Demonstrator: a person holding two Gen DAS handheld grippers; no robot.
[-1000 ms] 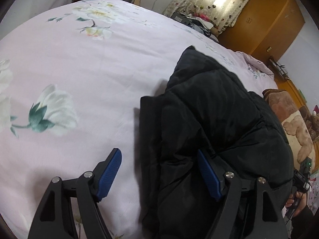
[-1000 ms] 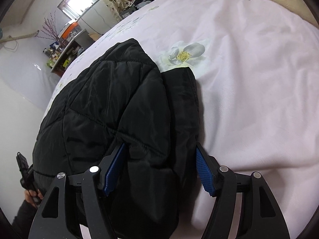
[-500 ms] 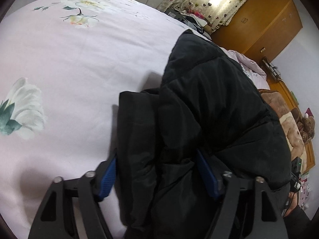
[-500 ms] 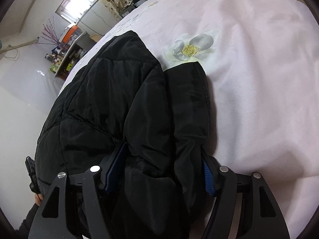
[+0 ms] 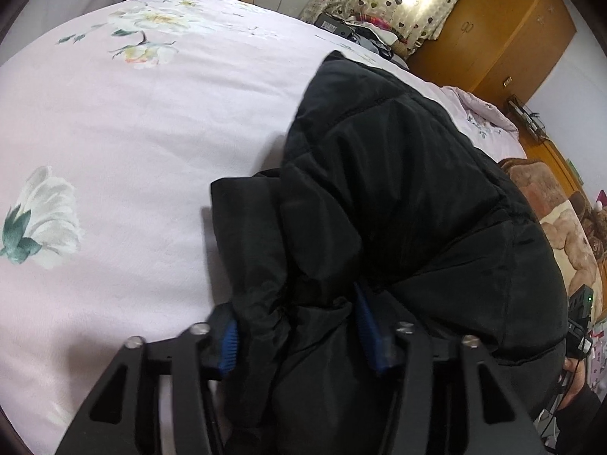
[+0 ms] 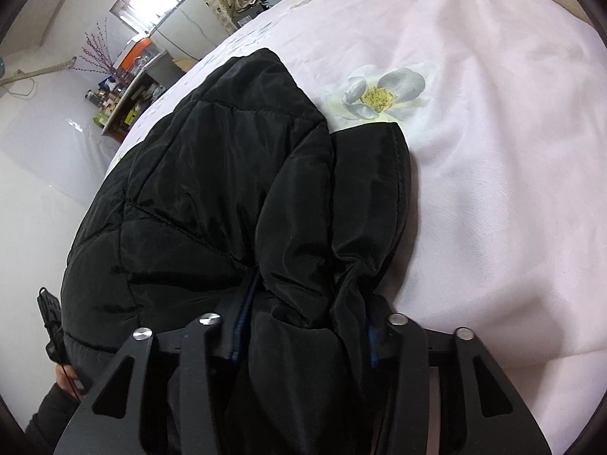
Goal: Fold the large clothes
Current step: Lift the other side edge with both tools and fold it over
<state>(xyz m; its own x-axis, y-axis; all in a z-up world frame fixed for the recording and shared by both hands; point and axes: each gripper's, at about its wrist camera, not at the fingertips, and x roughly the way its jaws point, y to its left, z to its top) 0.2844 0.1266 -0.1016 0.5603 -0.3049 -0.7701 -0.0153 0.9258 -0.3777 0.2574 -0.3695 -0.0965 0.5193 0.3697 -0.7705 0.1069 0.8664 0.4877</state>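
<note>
A black quilted puffer jacket lies folded on a pink flowered bedsheet. My left gripper is shut on a thick bunch of the jacket's near left edge, and the fabric puckers between its blue pads. In the right wrist view the same jacket fills the left and middle. My right gripper is shut on the jacket's near right edge, beside a folded sleeve that lies on the sheet. The fabric hides most of the pads of both grippers.
The bed's flowered sheet stretches away on all sides. An orange wooden wardrobe and curtains stand beyond the bed. A brown bear-print blanket lies at the right edge. A cluttered shelf stands by the wall.
Both grippers moved forward onto the jacket's near edge and closed on it. A second ago both were open with the jacket lying between or beside their fingers.
</note>
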